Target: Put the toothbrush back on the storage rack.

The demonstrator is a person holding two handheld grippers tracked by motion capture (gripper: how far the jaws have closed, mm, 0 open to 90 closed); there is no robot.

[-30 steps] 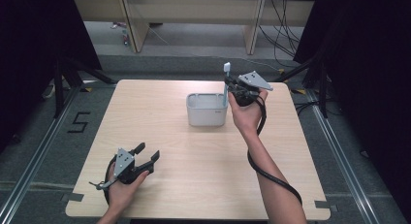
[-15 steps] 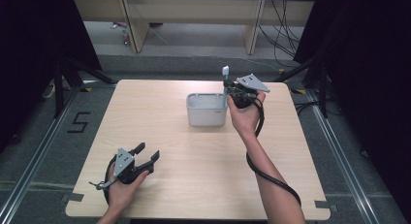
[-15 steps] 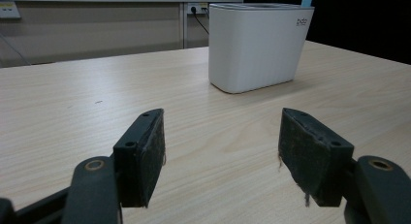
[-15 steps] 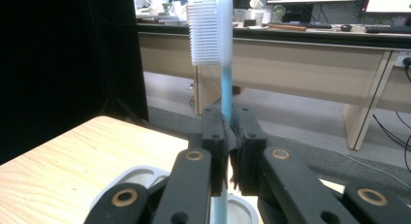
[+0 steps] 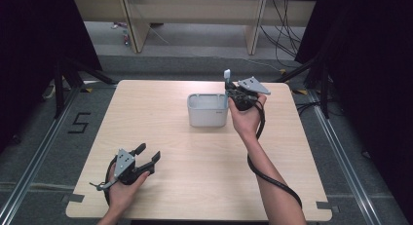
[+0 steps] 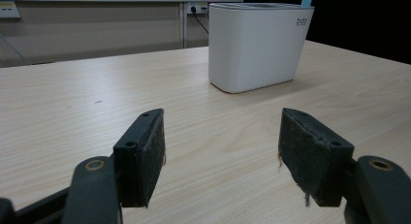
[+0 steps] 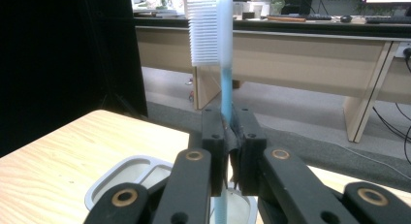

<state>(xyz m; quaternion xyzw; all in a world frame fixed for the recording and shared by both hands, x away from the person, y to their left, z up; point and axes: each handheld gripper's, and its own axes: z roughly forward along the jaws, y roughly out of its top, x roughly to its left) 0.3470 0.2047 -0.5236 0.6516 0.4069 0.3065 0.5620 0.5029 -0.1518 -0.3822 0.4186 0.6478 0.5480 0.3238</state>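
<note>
A toothbrush with a light blue handle and white bristles stands upright, head up, with my right gripper shut on its handle. Its lower end hangs over the open top of a white container, which has a divider inside. From above, the right gripper is at the right rim of the container, and the toothbrush sticks up over it. My left gripper lies near the table's front left corner, open with nothing between its jaws. In the left gripper view the left gripper faces the container farther off.
The wooden table is bare between the two hands. Dark curtains stand left and right, and a long bench runs behind the table. The right gripper's cable trails along the forearm.
The right gripper with the toothbrush has sunk slightly over the container. The left gripper has stayed where it was.
</note>
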